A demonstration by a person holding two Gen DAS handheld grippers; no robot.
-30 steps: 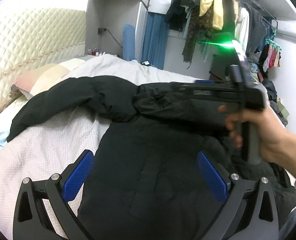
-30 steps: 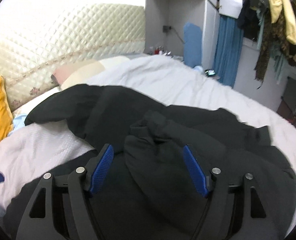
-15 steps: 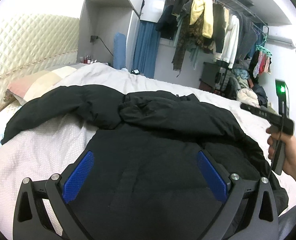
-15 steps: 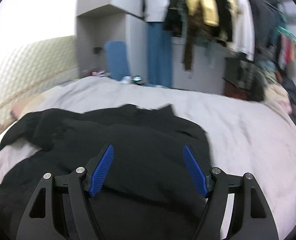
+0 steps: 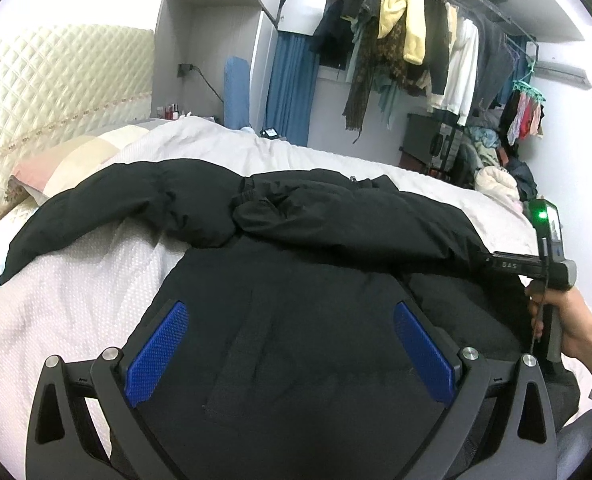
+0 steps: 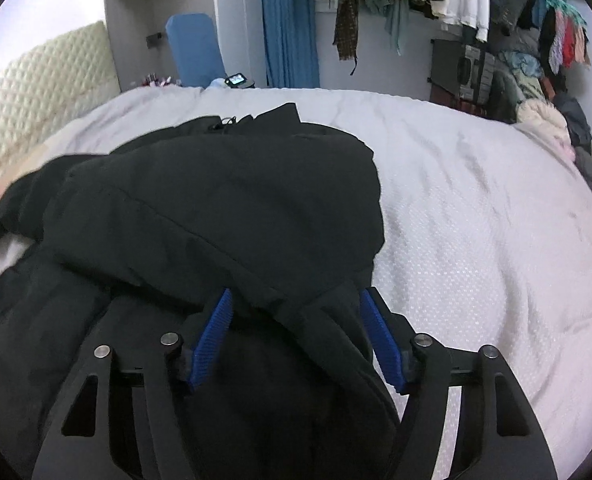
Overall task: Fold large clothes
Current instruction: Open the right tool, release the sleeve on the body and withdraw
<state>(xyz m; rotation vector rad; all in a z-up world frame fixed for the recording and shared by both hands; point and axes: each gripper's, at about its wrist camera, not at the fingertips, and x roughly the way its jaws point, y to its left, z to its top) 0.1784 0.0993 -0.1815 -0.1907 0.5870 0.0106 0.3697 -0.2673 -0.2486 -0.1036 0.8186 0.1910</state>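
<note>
Black jacket (image 5: 296,320) spread on the bed (image 5: 56,300), my left claw (image 5: 292,360) gaping above it (gripping nothing), my right claw (image 6: 296,340) closing around a fold at its right edge, pads not yet pressing.

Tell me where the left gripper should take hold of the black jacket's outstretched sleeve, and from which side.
Probably at the sleeve's cuff end, which lies flat on the white bedspread, clear of the black jacket body. Bring the open left gripper in from the bedspread side, pads across the thin tip rather than the puffy middle.
</note>
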